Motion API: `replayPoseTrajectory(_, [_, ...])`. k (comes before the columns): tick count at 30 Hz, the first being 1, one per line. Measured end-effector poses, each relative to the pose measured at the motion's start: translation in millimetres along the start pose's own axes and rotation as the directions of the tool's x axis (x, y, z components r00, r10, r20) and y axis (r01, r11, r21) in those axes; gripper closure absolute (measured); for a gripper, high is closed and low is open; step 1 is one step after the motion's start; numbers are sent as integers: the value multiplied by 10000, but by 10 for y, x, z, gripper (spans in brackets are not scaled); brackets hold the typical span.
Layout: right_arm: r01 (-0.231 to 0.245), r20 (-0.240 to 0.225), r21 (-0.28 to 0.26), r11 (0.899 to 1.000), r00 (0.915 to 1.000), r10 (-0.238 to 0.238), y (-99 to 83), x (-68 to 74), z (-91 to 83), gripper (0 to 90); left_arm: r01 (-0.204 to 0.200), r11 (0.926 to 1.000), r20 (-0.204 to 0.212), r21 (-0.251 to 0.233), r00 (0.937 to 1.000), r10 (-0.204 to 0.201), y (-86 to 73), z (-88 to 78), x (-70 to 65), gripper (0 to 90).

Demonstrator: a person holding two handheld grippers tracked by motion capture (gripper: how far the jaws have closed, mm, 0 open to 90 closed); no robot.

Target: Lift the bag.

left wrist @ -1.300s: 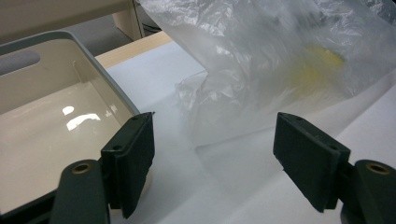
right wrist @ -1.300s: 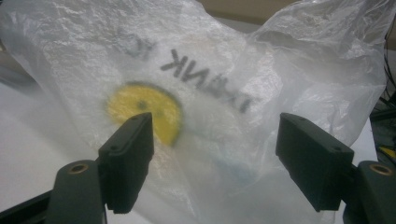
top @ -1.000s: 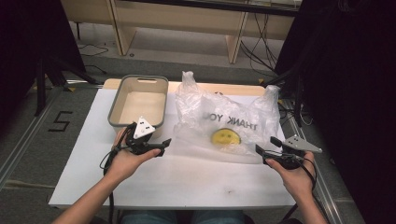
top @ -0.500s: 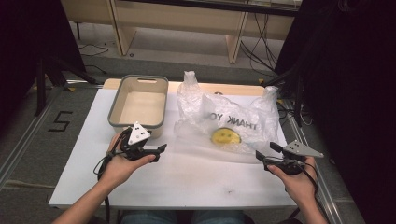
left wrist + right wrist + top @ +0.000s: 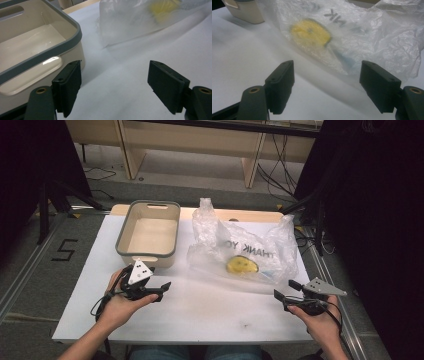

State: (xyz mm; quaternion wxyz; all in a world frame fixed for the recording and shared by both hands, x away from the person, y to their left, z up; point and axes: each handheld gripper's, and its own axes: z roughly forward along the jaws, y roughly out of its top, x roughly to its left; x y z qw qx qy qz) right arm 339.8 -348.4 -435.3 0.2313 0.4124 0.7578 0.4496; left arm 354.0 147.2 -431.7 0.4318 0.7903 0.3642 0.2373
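Observation:
A crumpled clear plastic bag [image 5: 245, 242] printed with "THANK YOU" lies on the white table [image 5: 200, 315], with a round yellow thing [image 5: 241, 265] inside it. My left gripper [image 5: 162, 291] is held open just in front of the cream tub [image 5: 147, 235], nothing between its jaws. In the left gripper view [image 5: 115, 67] the tub [image 5: 32, 45] is close at the left and the bag [image 5: 130, 22] lies ahead. My right gripper [image 5: 284, 290] is open by the bag's near right corner. Its own view [image 5: 327, 66] looks at the yellow thing [image 5: 310, 33] through the bag [image 5: 374, 37].
The tub has a grey rim and is empty, standing at the table's back left. Bare white table lies between the two grippers and along the front edge. Wooden furniture legs and cables are on the floor beyond the table; a dark curtain hangs at the right.
My left gripper has drawn back from the tub toward the table's front edge and a little left, sinking slightly. The right gripper has stayed in place.

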Motion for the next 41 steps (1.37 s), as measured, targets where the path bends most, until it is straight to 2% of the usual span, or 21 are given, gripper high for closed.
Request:
replayPoseTrajectory(7, [-61,-137,15,10000,9999,61,-84,-2,-40,291,-110,9999,-206,57,9997,111,-105,-71,16,259])
replayPoseTrajectory(13, [-141,-240,95,9999,9996,143,-161,3,-67,290,-5,9999,-157,161,9999,7,-220,-78,42,257])
replayPoseTrajectory(19, [-78,-239,5,10000,9997,78,-187,23,-81,291,-110,9998,-233,156,9997,113,-284,-80,39,255])
replayPoseTrajectory(22, [-96,-200,-52,9999,9998,95,-180,36,-82,292,-65,9999,-250,128,9997,68,-295,-63,38,256])
replayPoseTrajectory(26, [106,-78,-75,9999,9999,-107,-164,37,-93,292,-106,9998,-271,170,9996,110,-308,-53,36,256])
replayPoseTrajectory(30, [-163,135,-323,9993,9998,168,-176,-38,-149,292,-24,9999,-310,135,9995,28,-322,-37,42,257])
replayPoseTrajectory(32, [-257,127,-310,9992,9996,261,-194,-50,-144,292,-34,9999,-329,158,9994,39,-325,-30,43,258])
replayPoseTrajectory(41, [-131,-38,-190,9997,9999,130,-194,-15,-100,292,-44,9999,-372,96,9993,47,-314,-15,21,258])
